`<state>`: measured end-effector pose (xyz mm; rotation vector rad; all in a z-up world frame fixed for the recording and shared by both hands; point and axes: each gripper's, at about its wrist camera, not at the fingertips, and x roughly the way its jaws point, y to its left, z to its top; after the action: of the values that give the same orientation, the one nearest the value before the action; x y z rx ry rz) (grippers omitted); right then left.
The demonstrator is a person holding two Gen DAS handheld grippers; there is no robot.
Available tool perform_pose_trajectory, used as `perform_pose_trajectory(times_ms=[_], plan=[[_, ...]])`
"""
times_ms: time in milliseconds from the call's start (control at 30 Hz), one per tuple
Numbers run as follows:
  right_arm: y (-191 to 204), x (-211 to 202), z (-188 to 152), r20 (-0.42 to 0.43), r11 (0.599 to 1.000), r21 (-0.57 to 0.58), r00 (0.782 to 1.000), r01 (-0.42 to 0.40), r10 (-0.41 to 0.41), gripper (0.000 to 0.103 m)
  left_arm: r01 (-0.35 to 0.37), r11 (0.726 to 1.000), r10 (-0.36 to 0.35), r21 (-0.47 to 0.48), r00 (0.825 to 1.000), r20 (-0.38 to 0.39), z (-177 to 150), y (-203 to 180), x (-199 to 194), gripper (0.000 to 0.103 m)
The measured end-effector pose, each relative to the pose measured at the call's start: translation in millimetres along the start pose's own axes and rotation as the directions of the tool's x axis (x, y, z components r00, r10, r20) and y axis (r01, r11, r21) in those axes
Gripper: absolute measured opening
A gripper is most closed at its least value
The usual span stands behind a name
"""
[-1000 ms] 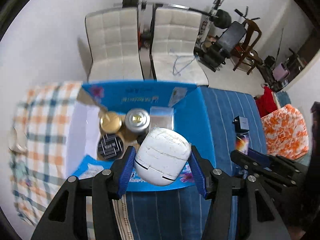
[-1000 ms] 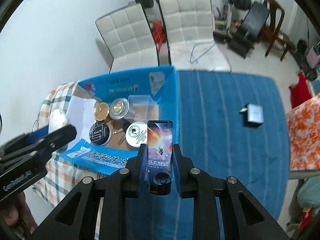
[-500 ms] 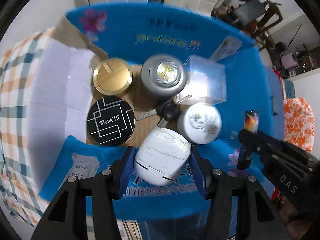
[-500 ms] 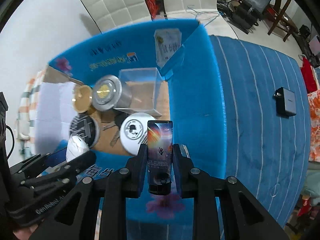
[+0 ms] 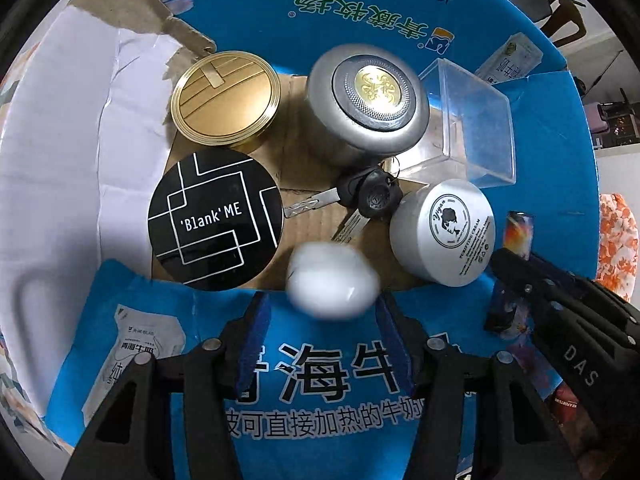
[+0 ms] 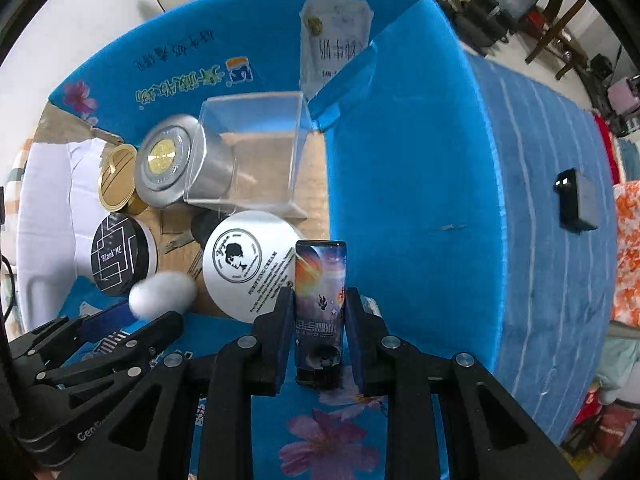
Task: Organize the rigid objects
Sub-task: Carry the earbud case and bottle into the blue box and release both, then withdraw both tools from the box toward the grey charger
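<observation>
Blue striped cloth: carton, grey adapter.

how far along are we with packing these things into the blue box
Mostly done. Several tins, keys and a clear case already sit in the blue box. The white case is blurred, dropping from the open left claw. The right claw holds the lighter. A grey block waits outside.

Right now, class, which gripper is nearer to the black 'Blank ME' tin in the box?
Left. The left gripper hangs just beside the black 'Blank ME' tin, over the box's near flap. The right gripper, clamping the galaxy-print lighter, sits farther off, beyond the white cream jar.
</observation>
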<state>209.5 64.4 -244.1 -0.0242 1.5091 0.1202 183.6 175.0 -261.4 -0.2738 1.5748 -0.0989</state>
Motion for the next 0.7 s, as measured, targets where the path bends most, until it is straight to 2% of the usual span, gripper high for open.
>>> perform_pose_trajectory(times_ms=[33,133,200,267,333,400,467,533,567,600,700], plan=[[-1.1,1.3,0.4,0.001,1.0,0.003,1.0,-0.003,0.003,0.027,-0.001,1.0,0.001,-0.005,1.0,-0.002,-0.5,0.9,-0.2,0.064],[-2.6,1.9,-0.5,0.001,1.0,0.001,1.0,-0.011,0.011,0.027,0.003,1.0,-0.003,-0.02,1.0,0.001,-3.0,12.1,1.4,0.065],[-5.5,-0.8,-3.0,0.0,1.0,0.001,1.0,-0.012,0.012,0.028,-0.01,1.0,0.01,-0.021,1.0,0.007,-6.2,14.1,-3.3,0.073],[-5.3,-5.4,-5.0,0.004,1.0,-0.002,1.0,-0.008,0.009,0.031,-0.008,1.0,0.009,-0.03,1.0,0.025,-9.1,15.3,-9.8,0.087],[-6.4,-13.3,-8.7,0.012,1.0,-0.005,1.0,-0.008,0.008,0.035,-0.01,0.999,0.011,-0.039,0.999,0.044,-12.8,18.9,-17.9,0.089],[-4.2,-19.6,-10.9,0.027,1.0,-0.008,1.0,-0.004,0.004,0.044,-0.026,0.999,0.028,-0.041,0.998,0.058,-16.5,21.5,-24.8,0.09],[-3.7,-24.2,-14.1,0.041,1.0,-0.008,0.999,0.001,-0.001,0.048,-0.03,0.999,0.033,-0.038,0.997,0.075,-19.8,23.8,-31.2,0.103],[-4.6,-29.0,-17.5,0.058,1.0,-0.007,0.998,0.012,-0.011,0.056,-0.043,0.999,0.046,-0.031,0.993,0.107,-24.1,26.0,-38.9,0.103],[-4.8,-30.4,-18.6,0.059,1.0,-0.006,0.998,0.017,-0.017,0.067,-0.065,0.998,0.068,-0.026,0.991,0.117,-25.9,26.7,-42.6,0.103],[-5.7,-32.1,-20.4,0.062,1.0,-0.004,0.998,0.004,-0.003,0.071,-0.078,0.997,0.08,-0.023,0.989,0.125,-27.3,27.1,-45.6,0.103],[-5.8,-39.1,-25.8,0.07,1.0,-0.01,0.998,0.01,-0.009,0.078,-0.09,0.996,0.092,-0.02,0.984,0.153,-31.6,27.0,-60.9,0.103]])
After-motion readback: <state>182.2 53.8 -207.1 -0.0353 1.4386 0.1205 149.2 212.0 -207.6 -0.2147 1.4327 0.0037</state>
